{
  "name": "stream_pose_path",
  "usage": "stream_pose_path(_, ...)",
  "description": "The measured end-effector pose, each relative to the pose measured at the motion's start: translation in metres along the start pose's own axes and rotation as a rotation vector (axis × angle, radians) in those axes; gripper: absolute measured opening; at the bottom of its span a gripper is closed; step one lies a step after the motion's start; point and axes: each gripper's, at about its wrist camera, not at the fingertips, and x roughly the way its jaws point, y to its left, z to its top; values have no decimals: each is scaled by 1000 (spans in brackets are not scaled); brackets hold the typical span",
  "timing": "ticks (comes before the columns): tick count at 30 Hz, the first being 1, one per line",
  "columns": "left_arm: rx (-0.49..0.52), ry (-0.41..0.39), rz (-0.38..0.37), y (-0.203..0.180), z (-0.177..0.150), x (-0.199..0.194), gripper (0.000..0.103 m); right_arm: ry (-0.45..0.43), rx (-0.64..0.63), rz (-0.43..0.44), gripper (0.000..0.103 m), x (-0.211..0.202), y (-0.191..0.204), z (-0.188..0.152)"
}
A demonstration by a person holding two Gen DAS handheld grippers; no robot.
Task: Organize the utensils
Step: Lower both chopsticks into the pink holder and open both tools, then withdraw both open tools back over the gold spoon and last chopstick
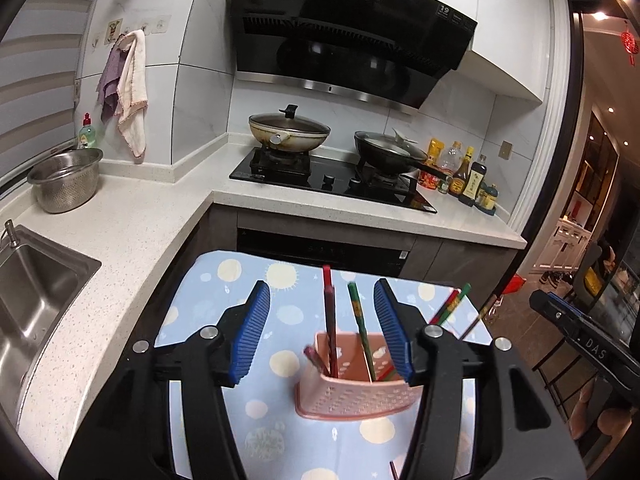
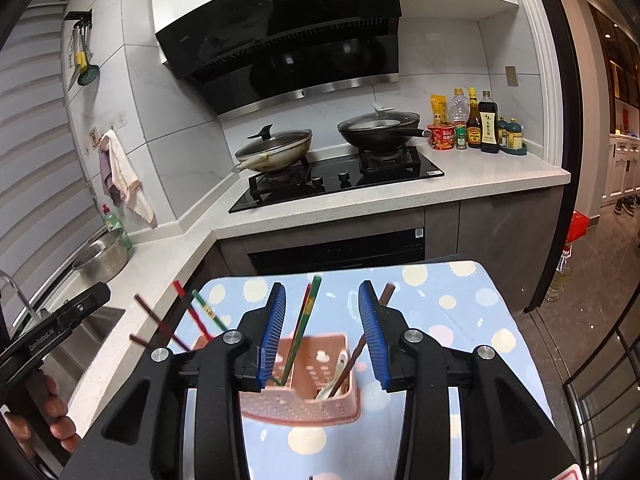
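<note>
left wrist view: a pink holder (image 1: 352,392) stands on the dotted cloth (image 1: 208,280) holding red and green chopsticks (image 1: 362,332) upright, set just ahead of the left gripper (image 1: 322,332), whose jaws stand apart with nothing pressed between them. right wrist view: the same holder (image 2: 304,404) carries chopsticks (image 2: 300,328) and a pale spoon (image 2: 338,372), below the parted, empty right gripper (image 2: 322,332).

Both wrist views above holder (image 1: 352,376)
</note>
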Motion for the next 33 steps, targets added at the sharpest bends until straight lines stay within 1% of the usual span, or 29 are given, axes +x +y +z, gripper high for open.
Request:
stream_pose_path(1,7,4,8,-1,-5,-3,52,7,-10,-5,37,-4,2,-6)
stream_pose_path(6,7,56,-4,-2,-37,-16,52,52,-36,-14,37,-24,7,-43)
stream_pose_path(11,-1,129,3,-2,-81,-30,52,122,-53,-19,37,-42,8,-87)
stream_pose_path(14,-13,172,6,0,-109,-37,52,187,-63,-16,37,-51,7,-120)
stream_pose_path(16,-6,200,21,0,-129,-41,52,237,-64,-14,38,-56,6,-144)
stream_pose_path(19,-15,253,14,1,-159,-48,52,299,-76,-24,37,-62,3,-177)
stream_pose_path(22,9,295,25,0,-186,-53,52,373,-65,-22,37,-66,-1,-212)
stream_pose_path(25,4,336,31,-1,-209,-58,52,428,-90,-31,37,-72,-1,-243)
stream_pose_path(28,4,370,33,-1,-230,-63,52,468,-105,-22,37,-78,2,-266)
stream_pose_path(33,3,423,28,-4,-255,-66,52,517,-107,-1,36,-78,6,-286)
